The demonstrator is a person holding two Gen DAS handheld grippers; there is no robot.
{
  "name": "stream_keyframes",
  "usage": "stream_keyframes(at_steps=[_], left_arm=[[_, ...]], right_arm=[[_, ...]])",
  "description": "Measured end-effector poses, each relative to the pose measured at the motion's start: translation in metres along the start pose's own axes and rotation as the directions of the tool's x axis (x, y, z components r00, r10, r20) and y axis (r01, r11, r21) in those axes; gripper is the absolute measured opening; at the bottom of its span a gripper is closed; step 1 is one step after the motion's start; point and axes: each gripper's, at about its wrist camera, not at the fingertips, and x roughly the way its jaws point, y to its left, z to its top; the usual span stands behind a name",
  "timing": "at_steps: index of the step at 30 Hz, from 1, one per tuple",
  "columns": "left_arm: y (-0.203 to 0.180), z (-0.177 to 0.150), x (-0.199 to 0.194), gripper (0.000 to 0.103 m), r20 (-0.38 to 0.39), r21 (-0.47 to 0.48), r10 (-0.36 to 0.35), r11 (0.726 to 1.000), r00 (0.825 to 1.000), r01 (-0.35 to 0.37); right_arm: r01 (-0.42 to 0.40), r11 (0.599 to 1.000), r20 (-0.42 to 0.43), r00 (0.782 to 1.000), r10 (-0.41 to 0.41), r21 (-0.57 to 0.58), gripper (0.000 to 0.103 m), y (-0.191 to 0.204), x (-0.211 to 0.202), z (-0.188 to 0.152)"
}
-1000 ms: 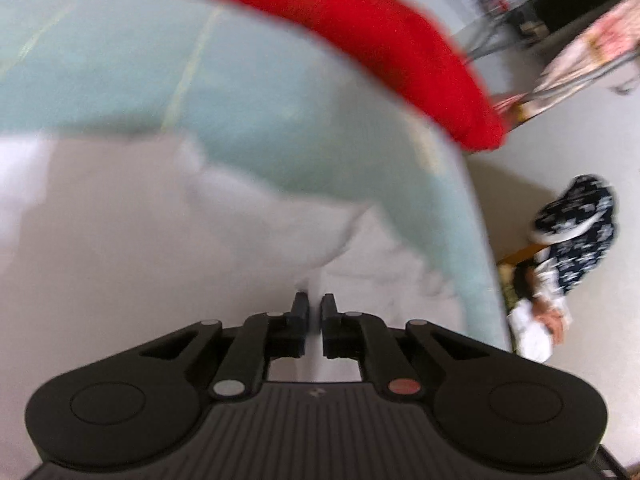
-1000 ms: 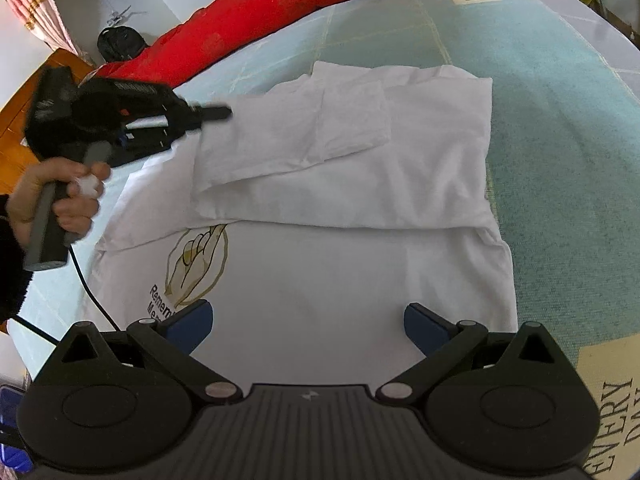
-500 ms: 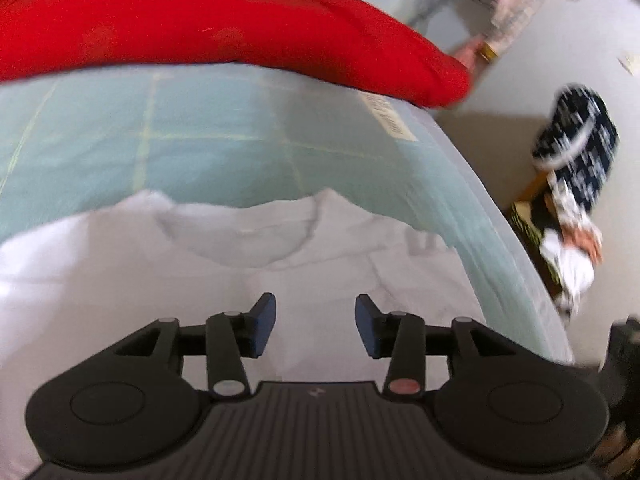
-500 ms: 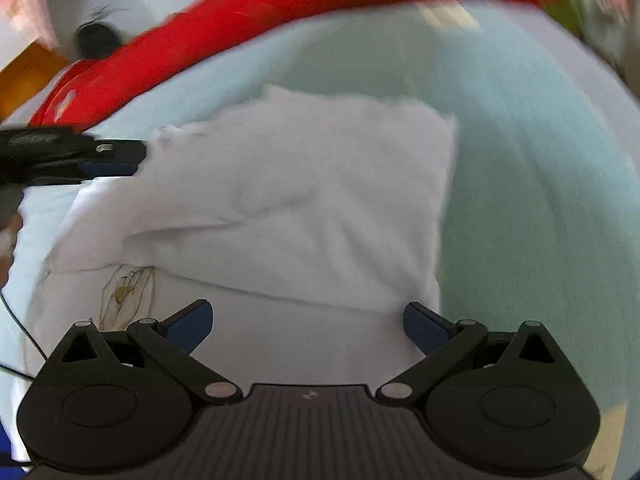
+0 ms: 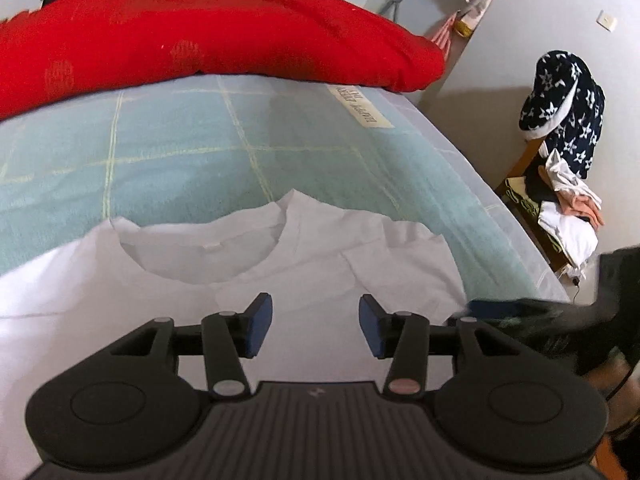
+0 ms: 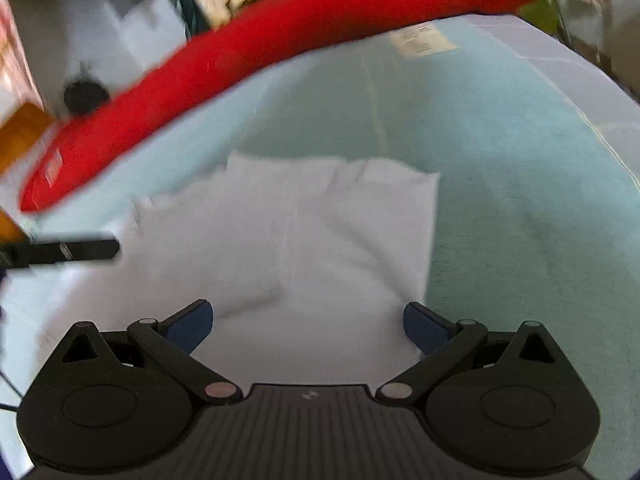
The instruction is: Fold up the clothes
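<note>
A white T-shirt (image 5: 248,280), partly folded, is seen spread on the pale green bed cover (image 5: 180,152) near a red pillow (image 5: 200,36), while the left gripper (image 5: 316,330) and right gripper (image 6: 308,326) are held above it, jaws apart and empty.

Bed (image 5: 248,148): white shirt (image 5: 168,280), red pillow (image 5: 208,36)
</note>
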Motion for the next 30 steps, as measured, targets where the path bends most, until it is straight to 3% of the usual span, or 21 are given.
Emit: stream_keyframes(at_steps=[4, 7, 9, 13, 15, 19, 23, 26, 28, 30], left_arm=[[0.0, -0.001, 0.006, 0.048, 0.002, -0.027, 0.001, 1.0, 1.0, -0.001], [-0.003, 0.0, 0.009, 0.048, -0.006, -0.033, -0.01, 0.999, 1.0, 0.009], [-0.007, 0.001, 0.009, 0.048, -0.012, 0.001, 0.001, 1.0, 1.0, -0.001], [-0.019, 0.001, 0.01, 0.053, -0.041, 0.089, 0.005, 0.996, 0.999, -0.002], [-0.035, -0.001, 0.016, 0.056, -0.049, 0.163, 0.01, 0.987, 0.999, -0.002], [-0.076, -0.007, 0.034, 0.061, -0.062, 0.337, 0.015, 0.941, 0.998, 0.007], [-0.116, -0.02, 0.056, 0.059, -0.031, 0.524, 0.067, 0.851, 0.997, -0.041], [-0.136, -0.029, 0.071, 0.042, -0.03, 0.61, 0.109, 0.789, 0.994, -0.068], [-0.142, -0.033, 0.078, 0.034, -0.035, 0.635, 0.13, 0.768, 0.991, -0.078], [-0.142, -0.035, 0.083, 0.032, -0.039, 0.64, 0.144, 0.764, 0.989, -0.086]], right_arm=[[-0.086, 0.996, 0.059, 0.995, 0.085, 0.01, 0.103, 0.002, -0.011, 0.016], [-0.099, 0.993, 0.007, 0.995, 0.099, -0.057, 0.103, 0.008, 0.011, 0.023], [-0.043, 0.998, -0.062, 0.997, 0.04, -0.052, 0.103, 0.003, 0.021, 0.017], [-0.059, 0.995, -0.051, 0.997, 0.055, -0.077, 0.103, 0.002, -0.018, -0.004], [-0.065, 0.994, -0.088, 0.994, 0.058, -0.083, 0.103, 0.008, -0.031, -0.019], [-0.065, 0.989, -0.181, 0.983, 0.041, -0.132, 0.103, 0.023, -0.036, -0.051], [-0.072, 0.994, -0.189, 0.98, 0.055, -0.086, 0.103, 0.027, -0.034, -0.063], [-0.073, 0.995, -0.171, 0.983, 0.06, -0.068, 0.103, 0.026, -0.036, -0.062], [-0.069, 0.996, -0.164, 0.985, 0.058, -0.058, 0.103, 0.022, -0.038, -0.061], [-0.064, 0.997, -0.161, 0.985, 0.056, -0.046, 0.103, 0.017, -0.039, -0.059]])
